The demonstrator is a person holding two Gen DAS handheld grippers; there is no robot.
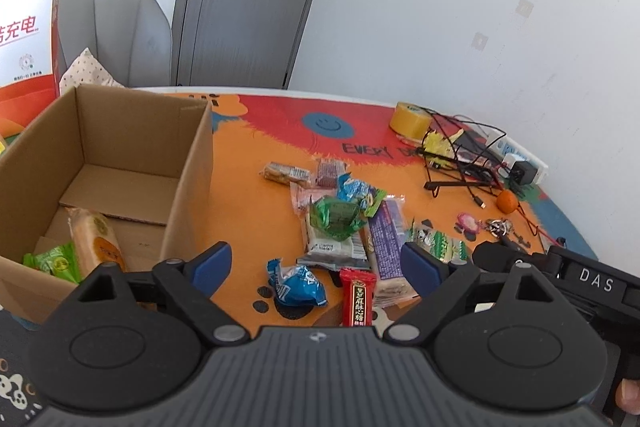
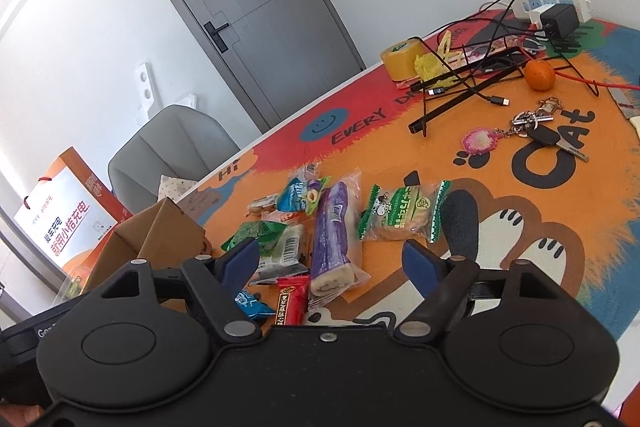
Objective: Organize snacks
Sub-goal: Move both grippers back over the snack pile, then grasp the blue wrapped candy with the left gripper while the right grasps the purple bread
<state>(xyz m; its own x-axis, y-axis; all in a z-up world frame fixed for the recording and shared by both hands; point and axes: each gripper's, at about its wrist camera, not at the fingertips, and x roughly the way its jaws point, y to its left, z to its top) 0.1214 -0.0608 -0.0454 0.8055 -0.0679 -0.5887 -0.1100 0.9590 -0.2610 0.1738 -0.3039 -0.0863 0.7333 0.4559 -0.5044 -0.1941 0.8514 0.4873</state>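
Box (image 1: 120,163) holds two snacks (image 1: 94,239); both tools, left (image 1: 316,263) and right (image 2: 330,259), gape empty.

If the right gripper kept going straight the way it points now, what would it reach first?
Probably the purple roll cake packet, lying between the open right gripper fingers' line of travel. Depth is uncertain, so the red candy bar nearer the camera could come first.

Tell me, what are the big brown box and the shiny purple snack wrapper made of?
The box looks like plain corrugated cardboard: matte brown, with creased flaps and raw edges. The purple snack wrapper seems to be thin plastic film: it is glossy, crinkled, and clear at the end, showing the roll inside.
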